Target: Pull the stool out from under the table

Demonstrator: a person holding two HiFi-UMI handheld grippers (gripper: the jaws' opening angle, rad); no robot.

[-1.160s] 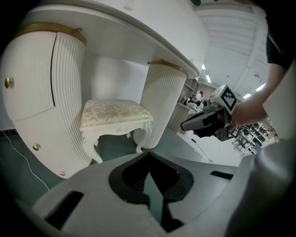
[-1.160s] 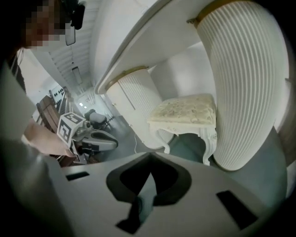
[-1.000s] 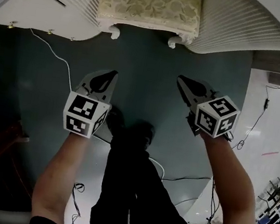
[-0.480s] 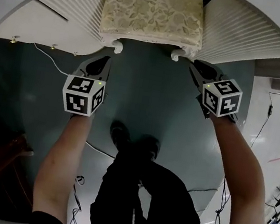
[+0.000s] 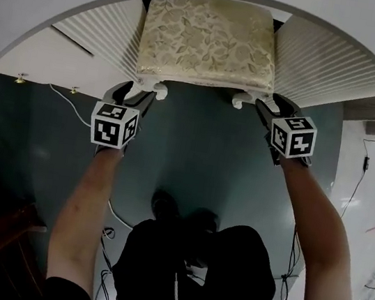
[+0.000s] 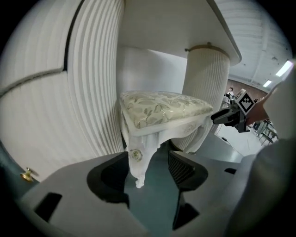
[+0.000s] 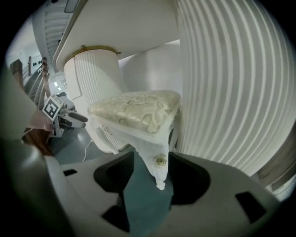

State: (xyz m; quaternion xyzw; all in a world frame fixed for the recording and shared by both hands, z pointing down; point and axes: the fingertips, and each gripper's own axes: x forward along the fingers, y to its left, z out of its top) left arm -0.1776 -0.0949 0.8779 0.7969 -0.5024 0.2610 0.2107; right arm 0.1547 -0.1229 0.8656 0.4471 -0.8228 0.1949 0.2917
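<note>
Fingers (image 6: 185,170) opening on L gripper (image 6: 147,159), R gripper (image 7: 154,158), stool (image 5: 208,40) legs between, arms (image 5: 83,207) extended

stool cushion (image 5: 208,40): cream and pale gold, a leaf-and-flower weave all over.
stool frame (image 6: 185,127): white; each front leg bears a small dull-gold rosette (image 6: 135,155).
table (image 5: 93,32): white, ribbed in fine upright lines with grey shadow between them; gold band round a column top, upper right of the left gripper view.
floor (image 5: 194,154): dark teal, plain.
cable (image 5: 68,102): white, at left centre.
left gripper (image 5: 131,94): grey shell, black jaws opening round a white leg; cube white with black squares.
right gripper (image 5: 268,108): same colours, jaws opening round the other white leg.
trousers (image 5: 189,273): black.
</note>
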